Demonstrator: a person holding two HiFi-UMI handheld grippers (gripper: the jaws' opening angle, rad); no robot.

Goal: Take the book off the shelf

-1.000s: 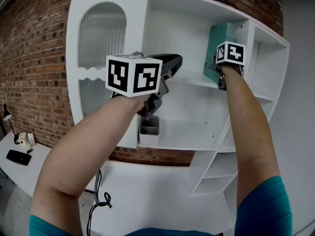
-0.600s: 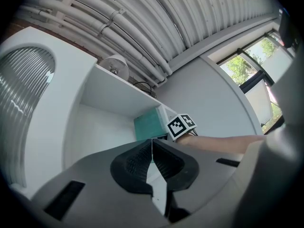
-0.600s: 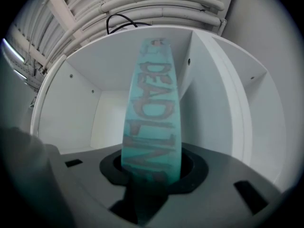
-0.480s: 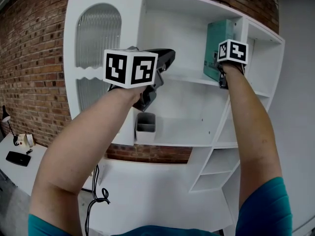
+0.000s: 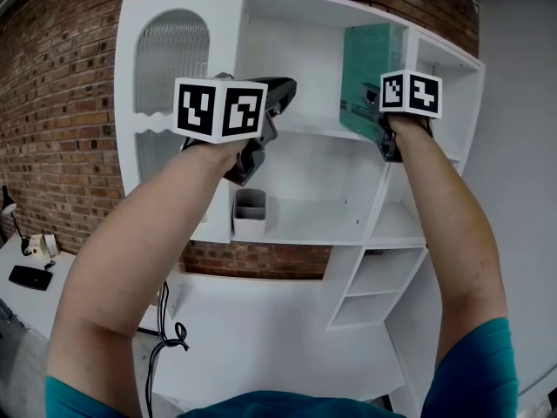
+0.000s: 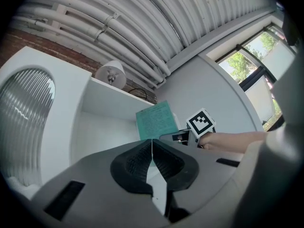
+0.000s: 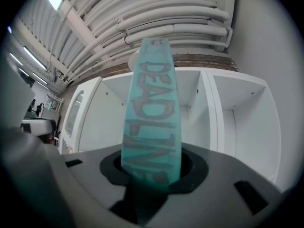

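Teal book stands upright, lettered spine facing the right gripper clamping it; left gripper closed, empty

We see a grey cup, a brick wall, a black cable hanging low, and a lamp on the white surface.

Soft, even daylight with mild shadows. A window glares at the frame's right. Fisheye bends edges, corners go black, and the near book blurs.
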